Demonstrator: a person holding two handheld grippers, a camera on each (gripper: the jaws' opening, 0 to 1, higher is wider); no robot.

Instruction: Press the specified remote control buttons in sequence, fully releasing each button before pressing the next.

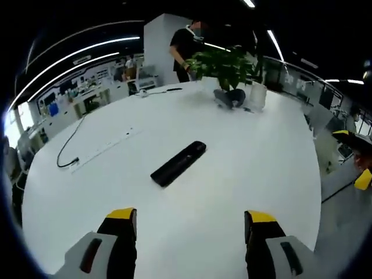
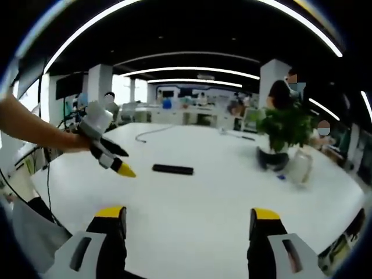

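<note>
Left gripper view: the left gripper (image 1: pixel 192 224) is hovering with jaws spread wide and empty, while the black remote control (image 1: pixel 178 163) is lying on the white tabletop (image 1: pixel 261 174) ahead, well apart. Right gripper view: the right gripper (image 2: pixel 189 224) is likewise hanging open; the remote is lying beyond it, near the left gripper's yellow tips.

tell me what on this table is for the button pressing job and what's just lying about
For the job:
- black remote control, lying flat mid-table
- left tongs, open
- right tongs, open

Just lying about:
- potted plant at the far side
- white jug beside it
- black cable trailing across the white table
</note>
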